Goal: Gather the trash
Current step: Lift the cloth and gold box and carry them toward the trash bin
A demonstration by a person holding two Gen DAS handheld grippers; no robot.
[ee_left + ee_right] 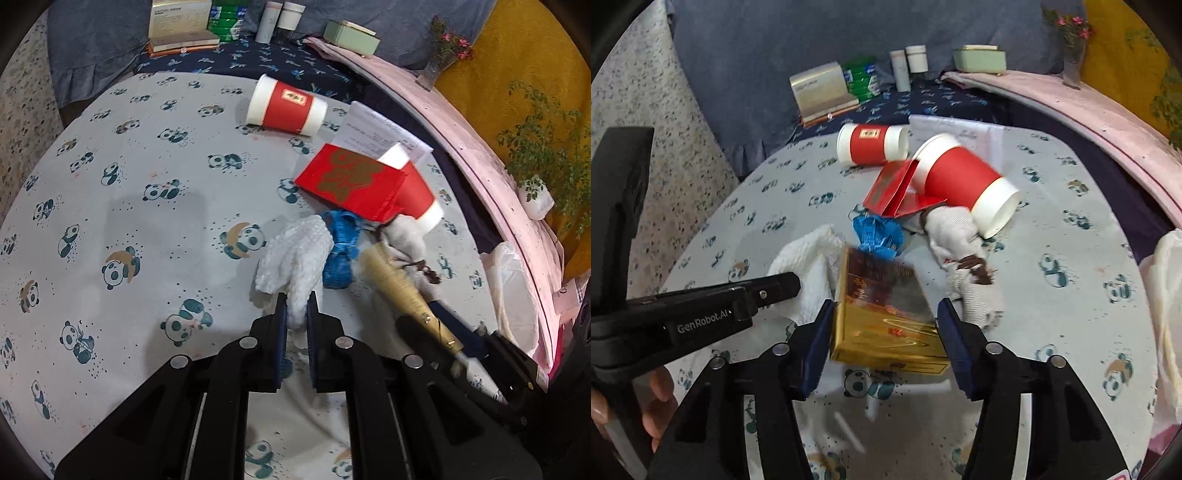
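Observation:
My left gripper (296, 309) is shut on a crumpled white paper towel (291, 254), which also shows in the right wrist view (809, 266). My right gripper (884, 321) is shut on a gold box (882, 314), seen edge-on in the left wrist view (402, 288). On the panda-print tablecloth (147, 221) lie a blue wrapper (341, 251), a red packet (351, 181), a stained white cloth (964, 251) and two tipped red-and-white paper cups (286, 105) (964, 181).
A white plastic bag (513, 288) lies at the table's right edge. A sheet of paper (380, 129) lies behind the cups. Boxes, bottles and a green pack (225, 22) stand at the back. A pink ledge (461, 140) with plants curves along the right.

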